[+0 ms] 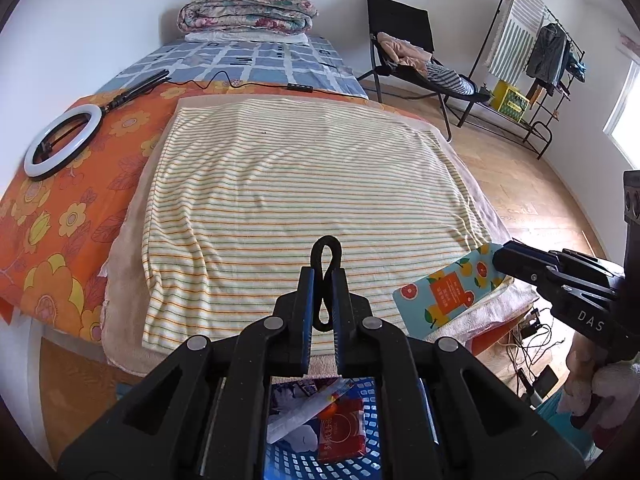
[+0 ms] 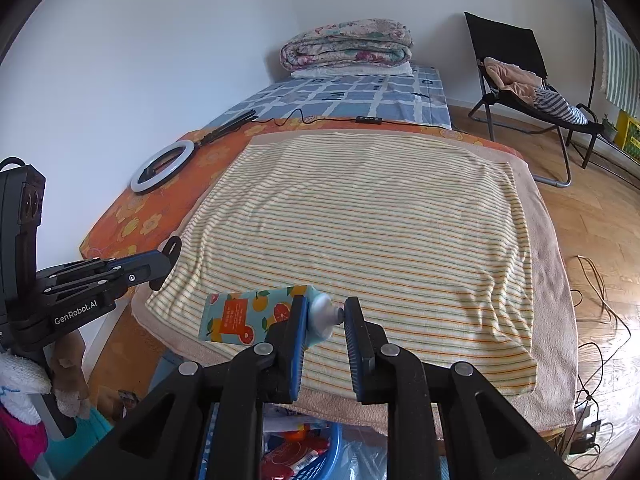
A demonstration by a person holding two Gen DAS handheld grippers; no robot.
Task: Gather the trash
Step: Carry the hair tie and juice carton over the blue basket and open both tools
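Note:
My left gripper (image 1: 323,276) is shut on a black elastic loop (image 1: 327,256) and holds it above the striped towel's near edge. It also shows in the right wrist view (image 2: 170,254). My right gripper (image 2: 325,314) is closed on the grey cap end of a fruit-printed tube (image 2: 248,314), which sticks out to the left over the towel's near edge. The tube (image 1: 452,290) shows in the left wrist view, held by the right gripper (image 1: 500,256). A blue basket (image 1: 360,452) with wrappers sits below the bed edge.
The striped towel (image 2: 360,220) covers the bed's near end. A ring light (image 1: 60,140) and its cable lie on the orange sheet at left. A folding chair (image 1: 404,48) and clothes rack (image 1: 532,64) stand at right. Cables (image 2: 600,320) lie on the wooden floor.

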